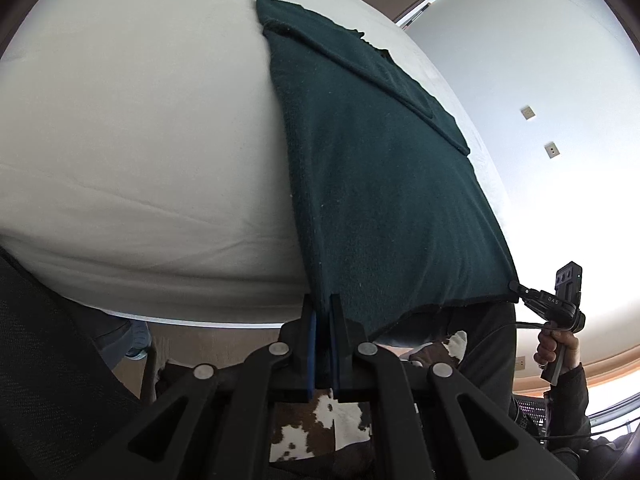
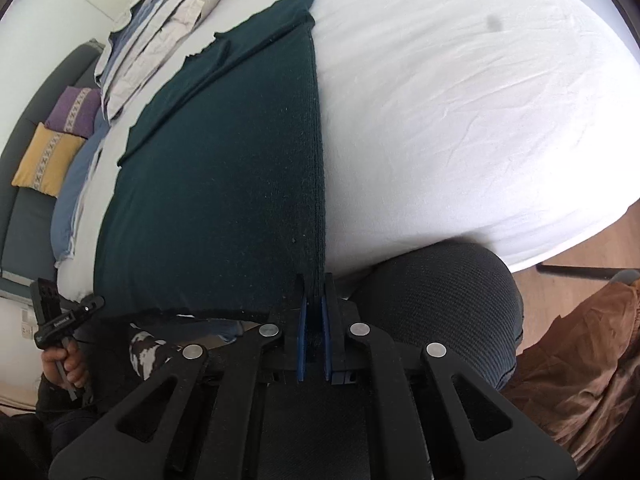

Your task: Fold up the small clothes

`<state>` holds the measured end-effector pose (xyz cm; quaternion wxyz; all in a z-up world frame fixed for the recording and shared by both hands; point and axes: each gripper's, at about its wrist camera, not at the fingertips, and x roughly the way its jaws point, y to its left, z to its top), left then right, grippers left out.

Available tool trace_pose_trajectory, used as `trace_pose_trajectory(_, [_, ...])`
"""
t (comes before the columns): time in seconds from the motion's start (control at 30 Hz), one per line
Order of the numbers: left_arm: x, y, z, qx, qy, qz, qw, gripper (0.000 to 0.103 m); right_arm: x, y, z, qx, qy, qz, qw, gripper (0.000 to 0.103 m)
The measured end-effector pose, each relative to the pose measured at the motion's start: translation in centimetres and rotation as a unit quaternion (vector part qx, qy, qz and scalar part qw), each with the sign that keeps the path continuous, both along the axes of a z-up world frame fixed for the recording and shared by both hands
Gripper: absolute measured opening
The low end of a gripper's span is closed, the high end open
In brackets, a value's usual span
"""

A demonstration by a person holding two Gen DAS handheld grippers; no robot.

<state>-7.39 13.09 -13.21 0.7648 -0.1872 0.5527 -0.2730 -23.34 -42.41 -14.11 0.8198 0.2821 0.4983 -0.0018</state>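
White bed (image 2: 460, 100) fills the room, with a dark green knit garment (image 1: 380, 200) spread flat across it. Left gripper (image 1: 323, 312) pinches one near corner, right gripper (image 2: 314, 300) pinches the other, both clamped shut on the hem.

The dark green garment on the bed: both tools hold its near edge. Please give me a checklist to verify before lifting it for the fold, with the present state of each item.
1. Left tool shut on the near left corner of the garment: ok.
2. Right tool shut on the near right corner: ok.
3. Near edge stretched between the tools, no big sag: ok.
4. Garment flat on the white sheet, sleeve already folded in on top: ok.
5. Landing area at the far end free; the folded bedding lies beside it: ok.
6. How deep each grip bites the fabric: cannot tell.
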Motion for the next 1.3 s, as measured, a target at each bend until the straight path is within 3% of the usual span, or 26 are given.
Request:
trace_pose_trajectory(0.1, [-0.1, 0.3, 0.9, -0.021, -0.003, 0.001, 0.9998, 0.006, -0.5, 0.0, 1.6, 0.017, -0.025, -0.005, 1.0, 0.004])
trace_pose_trajectory(0.33, [0.3, 0.7, 1.8, -0.113, 0.007, 0.017, 0.9934, 0.005, -0.4, -0.4, 3.2, 0.066, -0.065, -0.013, 0.996, 0.004])
trace_pose_trajectory(0.7, [3.4, 1.7, 4.6, -0.198, -0.019, 0.073, 0.9772, 0.005, 2.6, -2.9, 5.8, 0.15, -0.151, -0.059, 0.975, 0.004])
trace_pose_trajectory(1.0, [10.9, 1.7, 6.7, -0.259, -0.03, 0.12, 0.9581, 0.005, 12.1, -5.9, 10.0, 0.172, -0.203, -0.072, 0.961, 0.004])
trace_pose_trajectory(1.3, [20.5, 1.4, 5.4, -0.27, -0.021, 0.173, 0.9469, 0.005, 24.8, -8.3, 11.5, 0.178, -0.219, -0.092, 0.955, 0.004])
